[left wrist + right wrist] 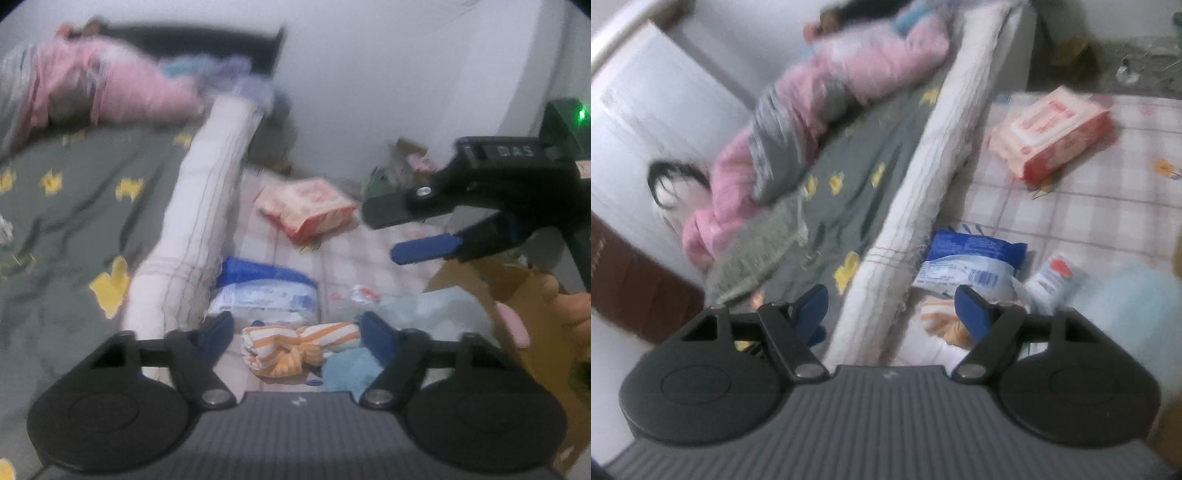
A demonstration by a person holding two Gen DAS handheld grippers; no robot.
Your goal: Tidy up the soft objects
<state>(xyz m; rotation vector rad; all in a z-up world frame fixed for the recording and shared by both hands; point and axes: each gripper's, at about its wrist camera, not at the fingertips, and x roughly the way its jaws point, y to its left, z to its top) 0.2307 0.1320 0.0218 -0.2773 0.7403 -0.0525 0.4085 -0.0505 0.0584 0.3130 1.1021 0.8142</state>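
Note:
An orange-and-white striped cloth (299,347) lies bunched on the checked floor mat (369,258), between the blue pads of my left gripper (297,330). Its jaws are open; the left pad stands clear of the cloth. A blue towel (351,369) lies just right of the cloth, and a pale blue soft item (436,306) sits beyond it. My right gripper (391,230) hovers open and empty at the upper right. In the right wrist view, the right gripper (892,306) hangs open over the mattress edge (923,177), with the striped cloth (942,317) partly behind its right finger.
A bed with a grey sheet (81,206) and a pink blanket (122,92) fills the left. On the mat lie a pink-red tissue pack (306,206) and a blue-white pack (266,291). A cardboard box (517,295) and a person's hand (572,310) are at the right.

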